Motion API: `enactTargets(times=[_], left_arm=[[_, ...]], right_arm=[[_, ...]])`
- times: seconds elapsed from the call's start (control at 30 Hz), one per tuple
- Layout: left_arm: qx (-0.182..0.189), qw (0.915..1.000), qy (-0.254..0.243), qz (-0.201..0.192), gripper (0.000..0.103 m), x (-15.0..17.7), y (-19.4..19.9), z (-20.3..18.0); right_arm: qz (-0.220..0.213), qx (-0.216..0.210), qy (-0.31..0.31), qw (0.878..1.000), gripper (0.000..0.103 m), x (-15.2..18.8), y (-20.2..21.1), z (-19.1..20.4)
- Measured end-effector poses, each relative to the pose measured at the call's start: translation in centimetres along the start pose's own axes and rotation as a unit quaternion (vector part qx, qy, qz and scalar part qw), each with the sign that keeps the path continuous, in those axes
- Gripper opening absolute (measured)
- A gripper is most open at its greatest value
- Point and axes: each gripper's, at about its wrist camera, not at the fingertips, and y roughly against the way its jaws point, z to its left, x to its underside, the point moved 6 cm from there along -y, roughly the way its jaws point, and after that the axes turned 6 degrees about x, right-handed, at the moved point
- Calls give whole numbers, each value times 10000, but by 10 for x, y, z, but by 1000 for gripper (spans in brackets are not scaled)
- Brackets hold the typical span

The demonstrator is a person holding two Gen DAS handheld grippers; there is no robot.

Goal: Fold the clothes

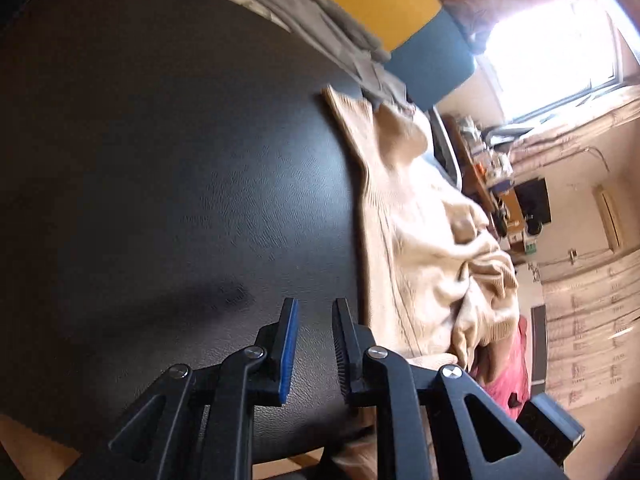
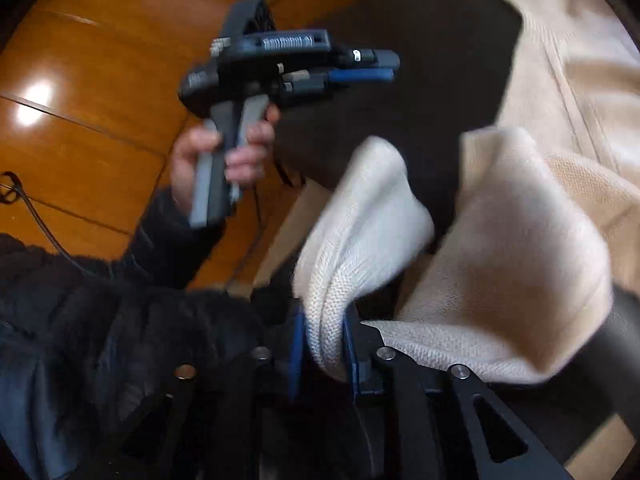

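A cream knit sweater (image 1: 420, 240) lies crumpled along the right side of a black leather surface (image 1: 160, 160). My left gripper (image 1: 314, 312) hovers over the bare black surface just left of the sweater, jaws slightly apart and holding nothing. In the right wrist view the left gripper (image 2: 394, 66) shows in the person's hand, above the black surface. My right gripper (image 2: 322, 320) is shut on a thick fold of the cream sweater (image 2: 500, 240) and holds it lifted, the cloth draping to the right.
Grey clothes (image 1: 312, 20) lie at the far edge of the black surface, with a yellow and blue cushion (image 1: 400, 20) behind. A red cloth (image 1: 512, 368) lies by the sweater's near end. A wooden floor (image 2: 100, 80) lies beside the surface. Shelves and a bright window stand beyond.
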Motion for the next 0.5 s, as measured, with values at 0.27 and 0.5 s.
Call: enactTargets(times=[0.27,0.5], left_arm=[[-155,9964,-360,745,17,8,-70,-31],[-33,9946,-543,882,20,29,-89,-53]], right_arm=[[-1478,2096,-746,9637,64,-39,93,-80],[-1235,4075,-619,9027,64,-78,113,-166]])
